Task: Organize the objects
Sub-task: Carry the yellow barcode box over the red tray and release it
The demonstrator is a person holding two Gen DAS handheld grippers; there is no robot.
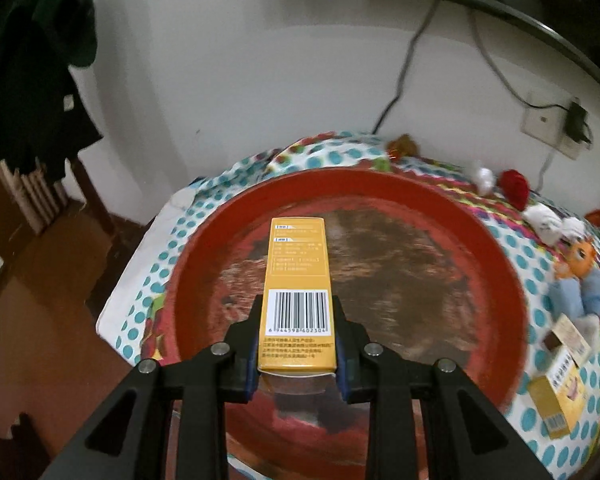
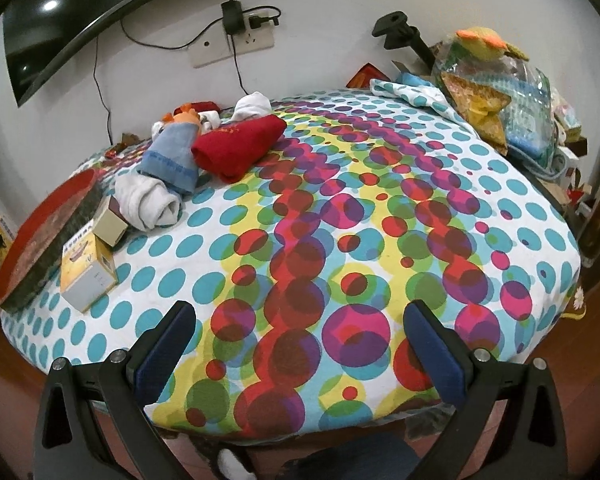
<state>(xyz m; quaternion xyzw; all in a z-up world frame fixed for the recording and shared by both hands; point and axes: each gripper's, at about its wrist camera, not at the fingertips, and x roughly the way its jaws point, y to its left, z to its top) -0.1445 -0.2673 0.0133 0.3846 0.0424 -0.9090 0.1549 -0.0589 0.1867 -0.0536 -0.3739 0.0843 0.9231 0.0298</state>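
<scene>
Right up close, the left claw is clamped on a tall yellow cardboard box with a barcode, blue pads pressing both long sides near its lower end. That box hangs over the wide round red tray with a worn brown centre, barcode face up, its far end pointing toward the wall. Whether its underside touches the tray, I cannot tell. The tray sits on the surface covered by a polka-dot cloth.

Over on the other side, the right claw stands wide apart with nothing between its blue pads, hovering above the near edge of the dotted cloth. Off to its left, a small yellow-and-white carton stands just beside the tray's rim, and a little beige box leans right behind it. Next back, a rolled white sock lies against a stuffed doll in a blue denim dress, and a folded red cloth rests beside the doll. Further still, another white sock bundle sits near the wall, under a wall socket with a black adapter.
</scene>
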